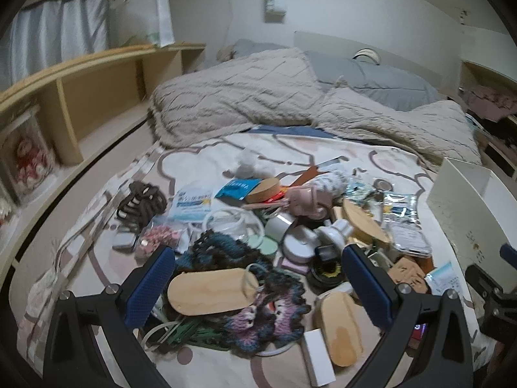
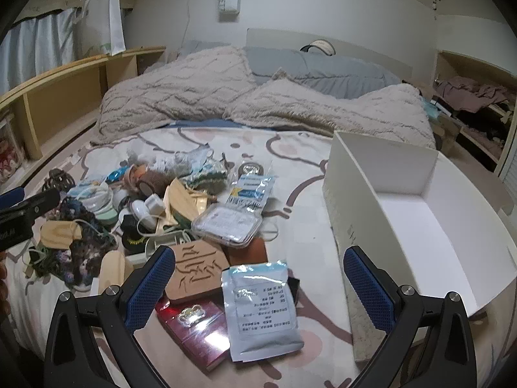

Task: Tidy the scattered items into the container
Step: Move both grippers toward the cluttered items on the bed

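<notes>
The bed (image 2: pixel 300 168) (patterned sheet) carries a clutter heap (image 1: pixel 265 242), white box (image 2: pixel 404 200) and blankets (image 2: pixel 200 93).

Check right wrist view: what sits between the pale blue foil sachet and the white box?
Nothing. In the right wrist view, only bare patterned bedsheet separates the pale blue foil sachet from the white box; the box is empty.

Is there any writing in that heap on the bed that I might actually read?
White foil pouch: rows of print, upside down, too small to read.
Brown carved block: one large engraved character, not legible.
Clear packet with blue label: blurred.
White box: small marks on its side wall, unreadable.
</notes>
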